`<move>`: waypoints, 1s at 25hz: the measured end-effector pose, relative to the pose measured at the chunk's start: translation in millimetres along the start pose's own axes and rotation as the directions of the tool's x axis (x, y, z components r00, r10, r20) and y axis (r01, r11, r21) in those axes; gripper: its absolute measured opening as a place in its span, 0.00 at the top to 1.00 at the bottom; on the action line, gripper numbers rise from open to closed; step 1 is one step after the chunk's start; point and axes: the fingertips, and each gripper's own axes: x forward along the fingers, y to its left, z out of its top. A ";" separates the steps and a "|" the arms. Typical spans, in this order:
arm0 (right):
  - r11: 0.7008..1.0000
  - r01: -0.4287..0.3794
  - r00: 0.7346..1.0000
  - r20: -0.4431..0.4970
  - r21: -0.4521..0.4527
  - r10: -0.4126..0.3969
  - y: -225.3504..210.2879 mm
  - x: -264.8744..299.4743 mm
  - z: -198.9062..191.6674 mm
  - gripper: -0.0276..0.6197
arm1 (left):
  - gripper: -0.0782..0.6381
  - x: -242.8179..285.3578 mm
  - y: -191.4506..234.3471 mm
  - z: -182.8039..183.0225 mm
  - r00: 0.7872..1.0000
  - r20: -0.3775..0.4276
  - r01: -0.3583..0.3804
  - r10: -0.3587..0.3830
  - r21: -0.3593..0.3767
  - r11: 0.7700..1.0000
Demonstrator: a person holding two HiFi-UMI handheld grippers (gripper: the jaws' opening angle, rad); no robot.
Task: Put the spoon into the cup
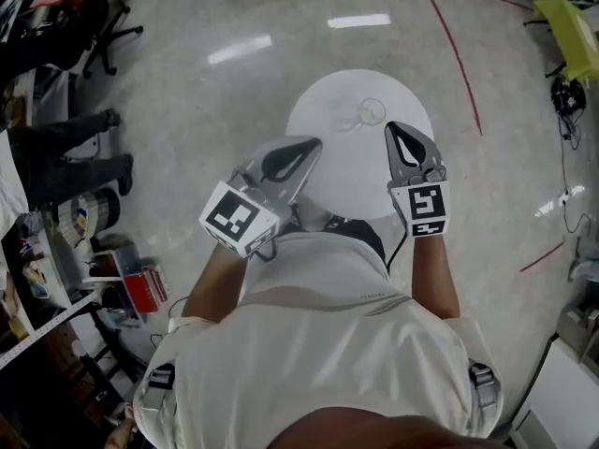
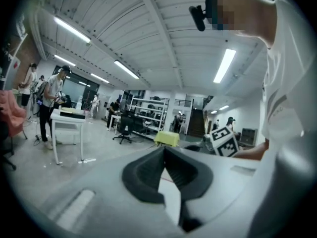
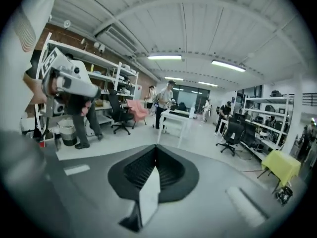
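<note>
Glossy floor, perhaps concrete; striplights

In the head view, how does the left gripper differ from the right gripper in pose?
The grey left gripper slants strongly inward; the grey right gripper points almost straight ahead. The left gripper's marker cube looks rotated; the right gripper's sits square. Both are shut and empty, near the round white table.

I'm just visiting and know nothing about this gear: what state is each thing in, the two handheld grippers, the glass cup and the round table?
Left gripper: shut, nothing between its jaws.
Right gripper: shut, nothing between its jaws.
Clear glass cup: upright on the table, untouched; contents too faint to tell.
Round white table: standing, bearing the cup.
</note>
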 end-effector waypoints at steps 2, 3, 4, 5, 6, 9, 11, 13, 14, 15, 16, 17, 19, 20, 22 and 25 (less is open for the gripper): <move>1.000 0.021 0.997 0.067 0.019 -0.022 -2.4 -22.2 24.8 0.95 | 0.89 7.2 -10.3 18.1 0.999 0.033 0.030 -0.031 0.042 0.999; 0.999 0.026 0.995 0.094 0.028 -0.028 -1.2 -33.1 34.9 0.95 | 0.89 8.6 -15.8 24.6 0.998 0.042 0.041 -0.044 0.058 0.997; 0.999 0.030 0.993 0.115 0.033 -0.033 1.3 -43.5 43.2 0.95 | 0.89 8.9 -21.2 29.4 0.997 0.049 0.052 -0.055 0.071 0.996; 0.999 0.035 0.990 0.133 0.034 -0.039 4.2 -53.3 50.0 0.95 | 0.89 8.3 -26.2 33.2 0.996 0.054 0.061 -0.065 0.082 0.995; 0.999 0.041 0.988 0.151 0.031 -0.046 7.0 -62.6 56.1 0.95 | 0.89 7.2 -30.6 36.7 0.995 0.061 0.068 -0.074 0.092 0.993; 0.998 0.063 0.973 0.224 0.016 -0.065 12.8 -91.8 78.9 0.95 | 0.89 2.3 -42.8 50.0 0.992 0.082 0.085 -0.095 0.123 0.989; 0.997 0.077 0.960 0.268 0.028 -0.081 11.3 -113.6 95.3 0.95 | 0.89 0.8 -52.9 60.5 0.990 0.091 0.095 -0.110 0.152 0.984; 0.994 0.094 0.946 0.305 0.054 -0.106 5.0 -133.9 109.1 0.95 | 0.89 2.1 -63.4 71.4 0.987 0.096 0.107 -0.127 0.185 0.977; 0.992 0.103 0.939 0.321 0.067 -0.119 1.3 -142.8 114.7 0.95 | 0.89 3.1 -68.4 76.5 0.986 0.101 0.114 -0.136 0.199 0.973; 0.991 0.109 0.933 0.335 0.075 -0.128 -2.0 -150.6 119.0 0.95 | 0.89 3.9 -73.4 81.0 0.984 0.105 0.120 -0.145 0.212 0.970; 0.991 0.114 0.929 0.345 0.076 -0.133 -4.4 -157.2 121.8 0.95 | 0.89 4.5 -78.6 84.5 0.982 0.108 0.125 -0.152 0.224 0.966; 0.991 0.117 0.926 0.352 0.071 -0.134 -6.1 -162.7 123.2 0.95 | 0.89 5.2 -83.8 86.8 0.981 0.109 0.129 -0.158 0.237 0.963; 0.991 0.119 0.923 0.362 0.062 -0.133 -7.9 -170.3 122.8 0.95 | 0.89 6.3 -93.2 88.1 0.981 0.105 0.133 -0.165 0.261 0.956; 0.991 0.118 0.921 0.366 0.065 -0.134 -8.7 -173.0 121.4 0.95 | 0.89 6.9 -97.3 88.0 0.980 0.102 0.135 -0.168 0.269 0.954; 0.989 0.118 0.920 0.366 0.088 -0.142 -11.2 -177.6 118.6 0.95 | 0.89 8.3 -103.9 88.8 0.980 0.100 0.140 -0.173 0.277 0.951; 0.987 0.119 0.918 0.366 0.109 -0.152 -15.1 -180.5 116.3 0.95 | 0.89 9.7 -108.1 92.1 0.979 0.099 0.145 -0.179 0.287 0.947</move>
